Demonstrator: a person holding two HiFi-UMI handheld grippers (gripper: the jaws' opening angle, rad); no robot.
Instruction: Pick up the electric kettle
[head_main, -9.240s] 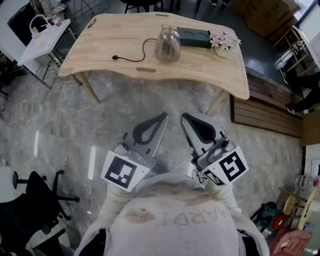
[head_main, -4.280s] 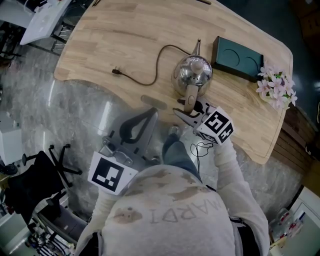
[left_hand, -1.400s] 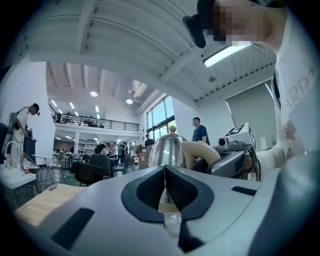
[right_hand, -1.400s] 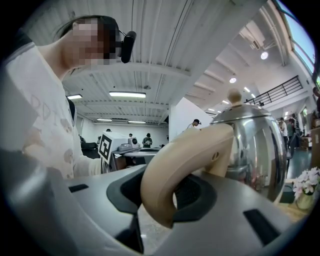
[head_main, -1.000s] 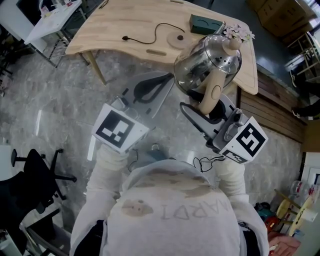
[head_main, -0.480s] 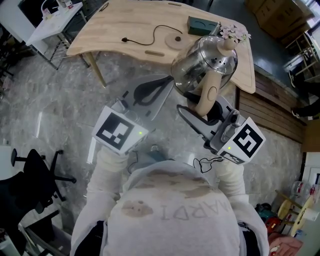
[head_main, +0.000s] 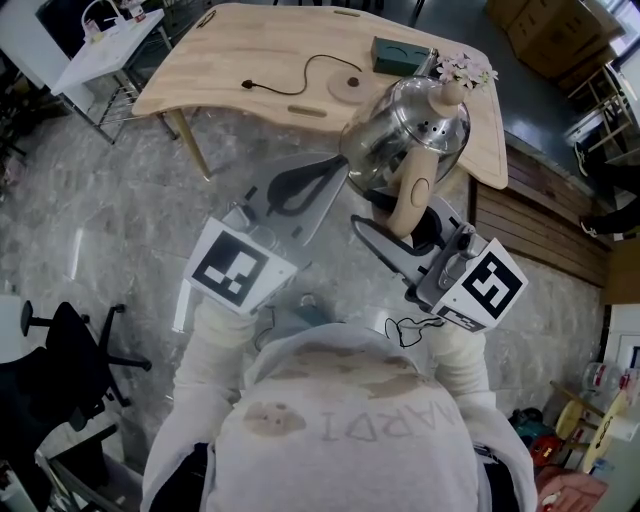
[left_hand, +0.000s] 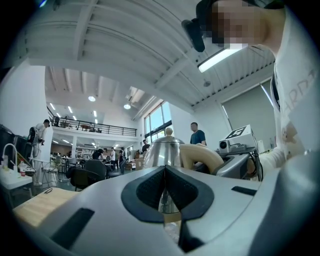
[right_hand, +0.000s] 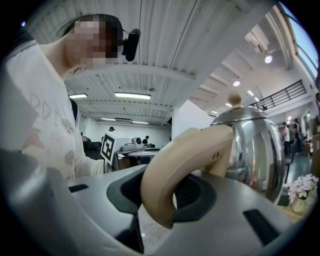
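Note:
The electric kettle (head_main: 408, 125), polished steel with a beige handle (head_main: 410, 195), hangs in the air in front of me, clear of the table. My right gripper (head_main: 397, 218) is shut on the handle (right_hand: 172, 172), one jaw on each side of its curved loop; the steel body (right_hand: 250, 145) lies beyond. My left gripper (head_main: 333, 168) is held level beside the kettle's left side, its jaws shut with nothing between them. From the left gripper (left_hand: 165, 169) the kettle (left_hand: 162, 150) shows just past the tips.
The round kettle base (head_main: 347, 87) with its black cord (head_main: 285, 85) lies on the wooden table (head_main: 220, 60), next to a dark green box (head_main: 400, 55) and a small pot of flowers (head_main: 462, 68). Marble floor is below; a black chair (head_main: 70, 350) stands at the left.
The kettle stood on its base on the table; my right gripper closed on its handle and lifted it off. Over the last second both grippers and the kettle stay almost still.

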